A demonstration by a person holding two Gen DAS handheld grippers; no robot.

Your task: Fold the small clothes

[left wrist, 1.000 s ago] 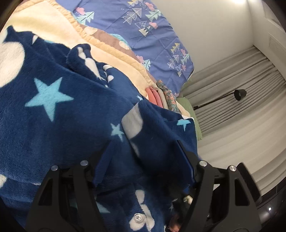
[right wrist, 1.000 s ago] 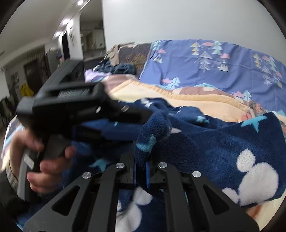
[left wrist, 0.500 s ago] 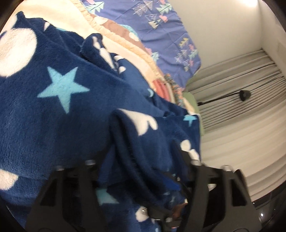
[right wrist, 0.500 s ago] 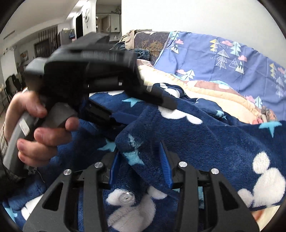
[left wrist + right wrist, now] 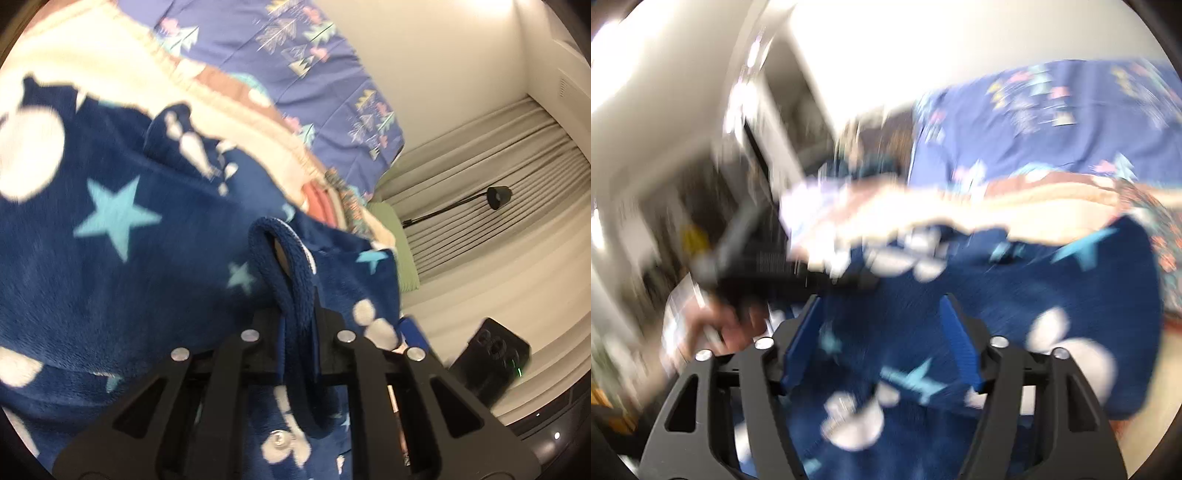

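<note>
A dark blue fleece garment (image 5: 110, 266) with light blue stars and white shapes lies on a cream blanket (image 5: 92, 70). In the left wrist view my left gripper (image 5: 297, 325) is shut on a ribbed edge of the garment (image 5: 291, 258), which loops up between the jaws. In the blurred right wrist view my right gripper (image 5: 881, 339) is open over the same garment (image 5: 1052, 295), its blue pads (image 5: 803, 343) wide apart with fleece below them. The left gripper body and the hand holding it (image 5: 731, 295) show at the left.
A purple sheet with tree prints (image 5: 314, 74) covers the back of the bed. Folded clothes (image 5: 325, 203) and a green pillow (image 5: 399, 251) lie beyond the garment. Grey curtains (image 5: 498, 166) and a black lamp (image 5: 498, 195) stand at the right.
My left gripper has closed on the garment's ribbed edge. My right gripper, shut on a fold one second ago, has opened wide and is moving fast, blurring its view.
</note>
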